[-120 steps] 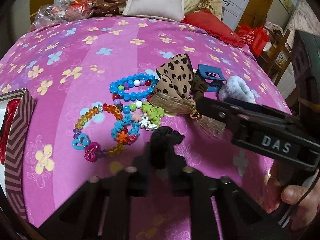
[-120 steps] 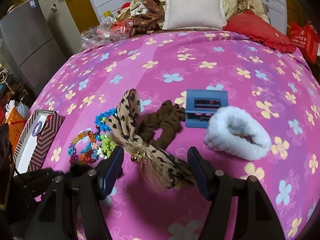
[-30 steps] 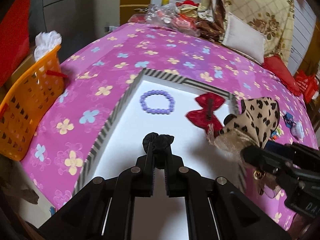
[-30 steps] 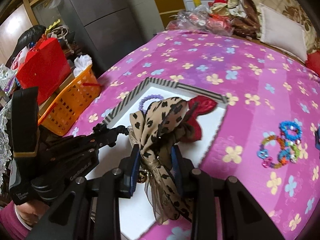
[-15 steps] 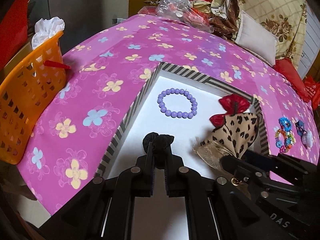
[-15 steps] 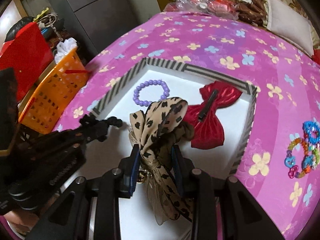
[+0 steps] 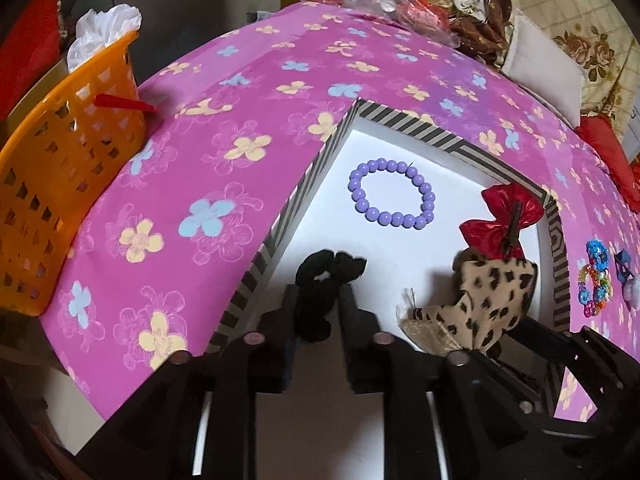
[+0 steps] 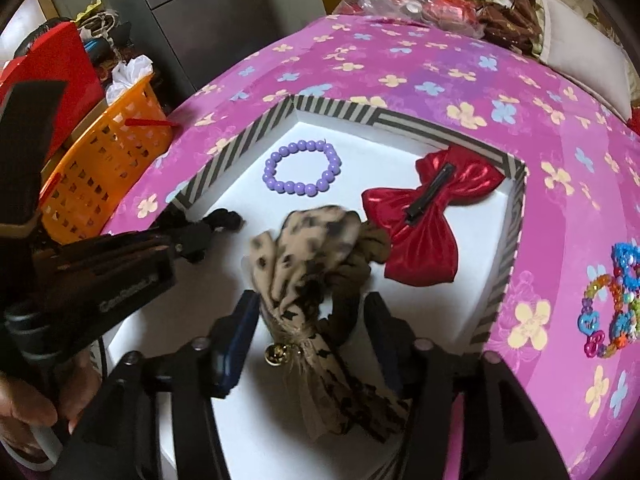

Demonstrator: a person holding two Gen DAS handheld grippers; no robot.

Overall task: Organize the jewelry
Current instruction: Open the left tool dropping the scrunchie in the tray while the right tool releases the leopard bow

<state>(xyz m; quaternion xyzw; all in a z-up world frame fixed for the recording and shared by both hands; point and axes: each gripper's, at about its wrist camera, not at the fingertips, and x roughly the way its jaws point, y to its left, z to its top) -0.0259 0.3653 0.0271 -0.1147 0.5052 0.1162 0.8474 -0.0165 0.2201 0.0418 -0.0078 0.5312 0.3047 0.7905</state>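
Pink flowered bedding covers the bed, with an orange basket off its edge. On the bedding lies a shallow box with a striped rim and a white floor. Inside it rest a purple bead bracelet near the far corner and a red bow clip toward the right wall. The left gripper has its jaws opening, with a black scrunchie lying between them on the box floor; the pads do not appear to press on it. The right gripper also has its jaws opening, and a leopard-print bow sits between them, loose from the pads, just beside the red bow clip. Colourful bead bracelets lie on the bedding outside the box, to its right.
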